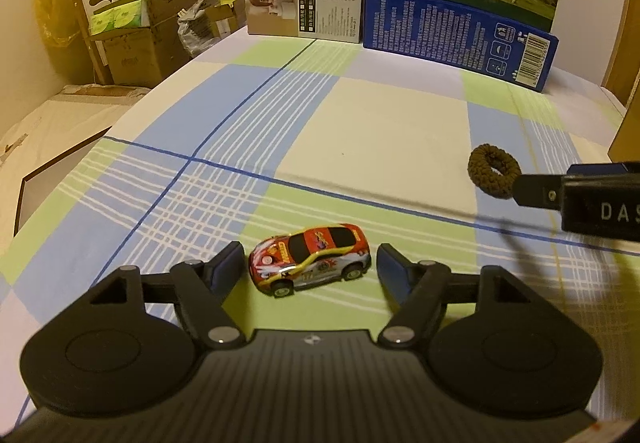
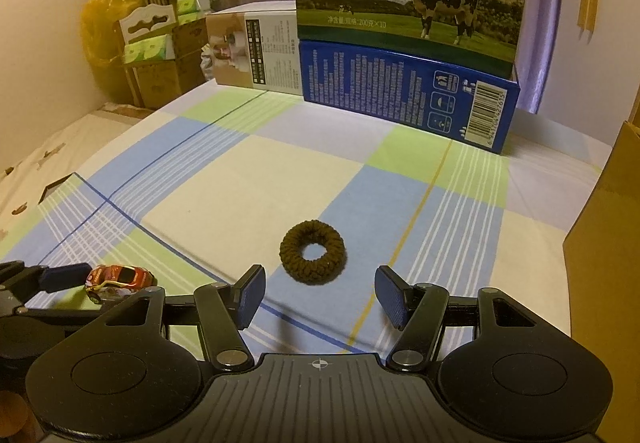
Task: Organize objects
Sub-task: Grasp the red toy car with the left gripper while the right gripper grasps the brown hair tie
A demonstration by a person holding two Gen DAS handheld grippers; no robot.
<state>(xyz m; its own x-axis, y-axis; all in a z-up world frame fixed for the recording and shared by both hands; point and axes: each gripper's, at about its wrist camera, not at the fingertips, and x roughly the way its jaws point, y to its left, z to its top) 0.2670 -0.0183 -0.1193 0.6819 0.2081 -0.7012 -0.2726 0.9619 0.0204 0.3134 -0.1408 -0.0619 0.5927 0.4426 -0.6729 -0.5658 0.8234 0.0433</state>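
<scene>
A small red and yellow toy car (image 1: pixel 310 259) lies on the checked bedsheet (image 1: pixel 360 131), between the fingers of my open left gripper (image 1: pixel 310 271), which do not touch it. A brown knitted hair tie (image 2: pixel 313 257) rests flat on the sheet just ahead of my open right gripper (image 2: pixel 320 295), slightly beyond its fingertips. In the left wrist view the hair tie (image 1: pixel 494 169) sits at the right, with the right gripper's finger (image 1: pixel 536 193) beside it. The right wrist view shows the toy car (image 2: pixel 118 281) at lower left by the left gripper's finger (image 2: pixel 66 275).
A blue milk carton box (image 2: pixel 404 43) with a cow picture stands at the far edge, a beige box (image 2: pixel 256 51) to its left. A cardboard box wall (image 2: pixel 604 243) rises at the right. Stacked cartons (image 1: pixel 132 27) and a yellow bag (image 1: pixel 60 3) stand beyond the bed's left side.
</scene>
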